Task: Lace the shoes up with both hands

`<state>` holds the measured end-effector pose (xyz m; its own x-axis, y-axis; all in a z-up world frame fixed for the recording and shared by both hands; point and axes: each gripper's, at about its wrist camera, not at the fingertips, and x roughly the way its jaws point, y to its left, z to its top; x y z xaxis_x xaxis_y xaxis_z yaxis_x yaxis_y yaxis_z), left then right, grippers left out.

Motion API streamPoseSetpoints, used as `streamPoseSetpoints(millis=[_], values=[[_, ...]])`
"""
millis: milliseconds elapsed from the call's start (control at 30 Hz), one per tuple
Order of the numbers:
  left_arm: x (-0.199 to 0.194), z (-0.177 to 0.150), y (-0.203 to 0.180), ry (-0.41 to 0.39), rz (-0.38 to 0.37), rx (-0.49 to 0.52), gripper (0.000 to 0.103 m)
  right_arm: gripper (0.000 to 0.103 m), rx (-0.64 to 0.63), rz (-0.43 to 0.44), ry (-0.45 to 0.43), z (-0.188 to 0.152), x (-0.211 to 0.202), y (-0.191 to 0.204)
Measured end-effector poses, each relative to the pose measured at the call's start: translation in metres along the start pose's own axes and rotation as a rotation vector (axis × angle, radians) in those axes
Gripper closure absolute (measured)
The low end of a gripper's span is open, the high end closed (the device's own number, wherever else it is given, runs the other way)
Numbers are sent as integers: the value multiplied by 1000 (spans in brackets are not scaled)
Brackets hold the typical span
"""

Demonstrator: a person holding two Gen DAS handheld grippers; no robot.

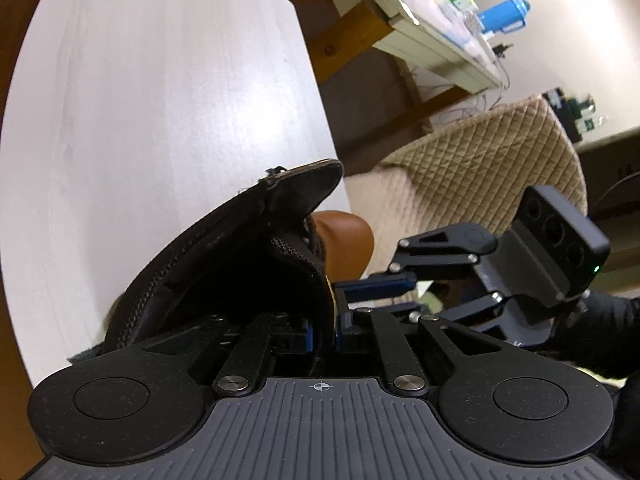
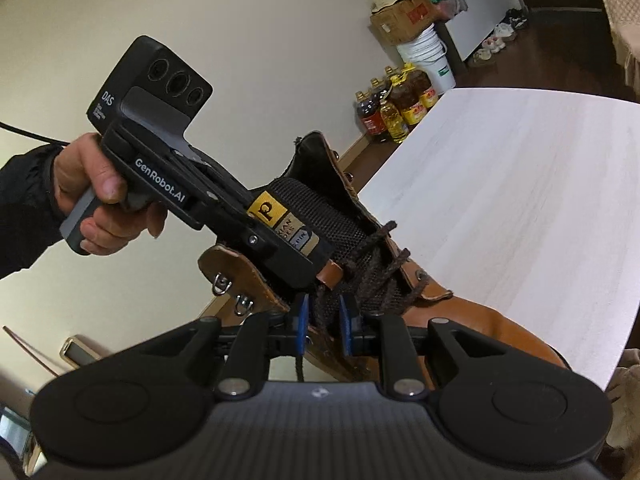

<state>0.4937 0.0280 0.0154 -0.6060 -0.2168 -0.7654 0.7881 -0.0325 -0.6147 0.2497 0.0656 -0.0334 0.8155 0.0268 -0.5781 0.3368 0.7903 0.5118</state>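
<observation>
A brown leather boot (image 2: 492, 320) with a black mesh tongue (image 2: 320, 208) lies over the white table's near edge. Its dark brown lace (image 2: 384, 268) is threaded loosely across the lower eyelets. My left gripper (image 1: 322, 330) is shut on the tongue (image 1: 248, 256), which fills the left wrist view; it also shows in the right wrist view (image 2: 304, 264), clamped on the tongue's yellow label. My right gripper (image 2: 324, 320) is slightly open around lace strands, one hanging down between the pads. It shows in the left wrist view (image 1: 360, 292) beside the boot.
The white table (image 2: 520, 184) stretches beyond the boot. A quilted beige chair (image 1: 480, 168) and a cluttered desk (image 1: 432, 32) stand past it. Oil bottles (image 2: 396, 108), a white bucket and a cardboard box sit on the floor by the wall.
</observation>
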Motion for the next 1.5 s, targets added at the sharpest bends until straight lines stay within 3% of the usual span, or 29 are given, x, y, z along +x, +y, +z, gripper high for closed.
streamPoseSetpoints(millis=[133, 233, 333, 433, 567, 800, 1000, 1167, 1233, 1267, 1333, 1467, 1500], values=[[0, 0, 0, -4, -4, 5, 94, 90, -98, -43, 28, 4, 3, 14], [-2, -1, 2, -7, 0, 10, 94, 90, -55, -44, 75, 8, 10, 11], [-2, 0, 2, -18, -2, 4, 94, 99, 137, 3, 111, 8, 13, -12], [-6, 0, 5, -45, -3, -10, 94, 100, 330, 125, 109, 2, -2, -37], [-6, 0, 7, -54, -15, -14, 94, 100, 188, 168, 180, -4, -12, -12], [-6, -2, 6, -52, -5, -19, 94, 99, 195, 90, 183, -14, -21, -26], [-16, -9, -1, -94, 26, -9, 94, 88, 119, -108, 205, -19, -18, -39], [-43, -22, -9, -189, 42, -19, 97, 87, 217, -65, 147, -24, -34, -50], [-70, -45, -16, -286, 49, -38, 97, 83, 241, -53, 154, -29, -36, -49], [-72, -46, -16, -293, 50, -39, 97, 82, 246, -51, 159, -31, -35, -48], [-93, -86, -25, -384, 95, -66, 96, 81, 247, -47, 175, -34, -32, -43], [-88, -143, -27, -416, 181, -141, 96, 80, 246, -21, 245, -44, -16, -30], [-71, -180, -26, -388, 251, -202, 96, 80, 241, -18, 266, -45, -12, -26]])
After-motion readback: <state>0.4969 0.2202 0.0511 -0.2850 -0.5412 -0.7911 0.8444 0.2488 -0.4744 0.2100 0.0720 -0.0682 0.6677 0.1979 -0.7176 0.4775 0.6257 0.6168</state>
